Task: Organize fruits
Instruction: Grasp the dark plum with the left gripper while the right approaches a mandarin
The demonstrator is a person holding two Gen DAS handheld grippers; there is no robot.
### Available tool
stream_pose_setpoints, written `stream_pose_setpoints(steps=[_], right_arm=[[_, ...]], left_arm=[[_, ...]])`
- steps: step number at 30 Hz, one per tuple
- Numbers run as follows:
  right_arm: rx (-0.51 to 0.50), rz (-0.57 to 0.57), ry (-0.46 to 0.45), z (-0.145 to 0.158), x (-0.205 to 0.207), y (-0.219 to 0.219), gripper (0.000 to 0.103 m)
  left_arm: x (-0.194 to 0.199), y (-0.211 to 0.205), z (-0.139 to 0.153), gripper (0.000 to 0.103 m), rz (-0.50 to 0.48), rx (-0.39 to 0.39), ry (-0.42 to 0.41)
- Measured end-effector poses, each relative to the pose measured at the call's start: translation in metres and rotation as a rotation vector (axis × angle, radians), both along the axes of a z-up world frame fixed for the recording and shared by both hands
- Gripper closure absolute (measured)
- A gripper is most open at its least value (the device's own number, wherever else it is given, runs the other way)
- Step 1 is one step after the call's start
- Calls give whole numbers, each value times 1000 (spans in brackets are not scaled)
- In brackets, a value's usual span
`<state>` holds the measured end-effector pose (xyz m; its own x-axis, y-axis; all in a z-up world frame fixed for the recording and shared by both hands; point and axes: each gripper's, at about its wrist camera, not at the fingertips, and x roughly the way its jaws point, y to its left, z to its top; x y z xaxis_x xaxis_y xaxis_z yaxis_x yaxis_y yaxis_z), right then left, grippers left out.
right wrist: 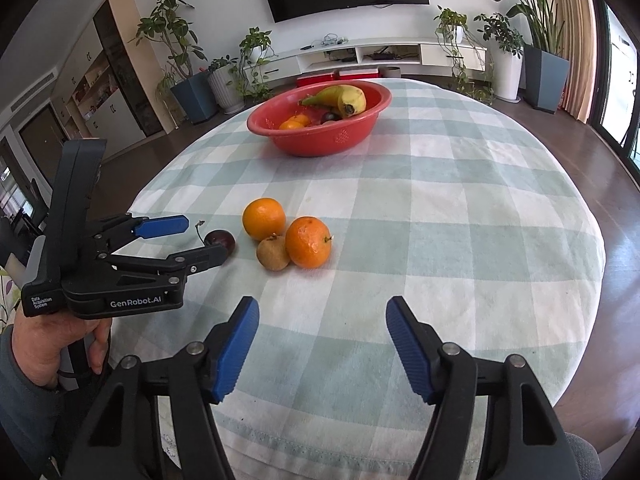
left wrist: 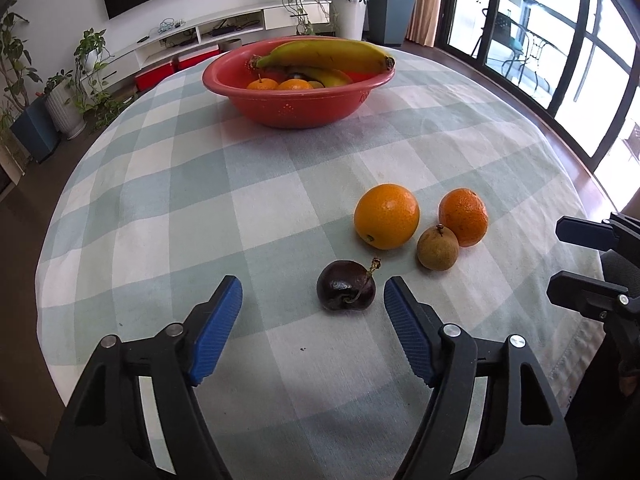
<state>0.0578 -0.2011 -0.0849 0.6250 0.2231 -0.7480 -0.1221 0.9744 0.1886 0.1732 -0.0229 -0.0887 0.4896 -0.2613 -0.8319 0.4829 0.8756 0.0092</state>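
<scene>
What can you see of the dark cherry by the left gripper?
The cherry is dark red, near black, glossy and round, with a thin brownish stem curling up from a dimple. It lies on its side on the checked tablecloth, apart from the two oranges and the small brown fruit. It sits just ahead of the left gripper, between its open blue fingers, closer to the right one; neither pad touches it. Its underside is hidden.

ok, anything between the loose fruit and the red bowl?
No. Between the oranges, the plum and the bowl only bare checked cloth shows, in both wrist views.
</scene>
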Motion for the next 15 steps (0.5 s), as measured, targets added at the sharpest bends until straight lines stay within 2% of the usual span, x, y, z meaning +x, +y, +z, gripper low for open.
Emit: stream_pose_setpoints(steps=[2,4,11,13,15], right_arm=[[-4,5,4,-1,2,1,34],[-5,6,7,-1,4,0,35],[-1,9,15,-2,10,-1,35],[-2,10,18,-3,12,-1,35],[-2,11,21,-4,13,0,35]], left_arm=[[4,-3,-3,33,-18,6,7],[6,-6,-6,46,-38,13,20],[10,-11,-12,61,-69,-8,36],[11,-12,-12,70,-77,-16,36],[11,-12,-12,75,-82,-19,34]])
